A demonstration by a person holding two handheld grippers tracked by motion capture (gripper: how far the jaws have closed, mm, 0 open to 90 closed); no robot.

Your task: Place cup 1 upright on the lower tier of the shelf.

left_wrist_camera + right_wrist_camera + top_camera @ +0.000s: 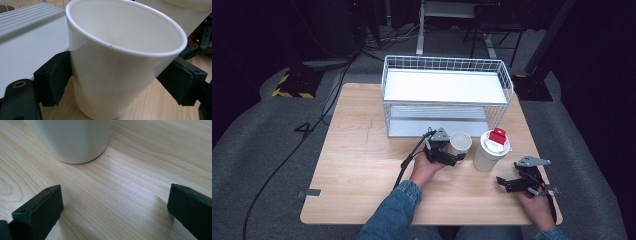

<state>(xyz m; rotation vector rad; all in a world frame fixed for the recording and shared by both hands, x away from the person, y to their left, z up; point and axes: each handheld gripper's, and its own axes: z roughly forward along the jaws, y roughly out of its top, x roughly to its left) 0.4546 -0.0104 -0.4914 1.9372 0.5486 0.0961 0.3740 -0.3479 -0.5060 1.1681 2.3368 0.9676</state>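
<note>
A small white open cup point(460, 142) stands on the wooden table point(362, 165) just in front of the wire rack. My left gripper point(454, 151) is shut on it. In the left gripper view the black pads point(53, 77) press both sides of the cup point(120, 62), whose inside looks empty. To its right stands a taller white cup point(486, 156) with a lid and a red piece point(498, 135) on top. My right gripper point(507, 172) rests low, right of that cup, open. The right gripper point(115, 202) has its jaws spread wide and the cup's base point(72, 140) lies ahead.
A white wire rack point(447, 95) with two shelves stands at the back of the table. Its lower shelf point(22, 37) lies just behind the held cup. A black cable point(409, 160) trails from the left gripper. Bare wood spreads to the left and front.
</note>
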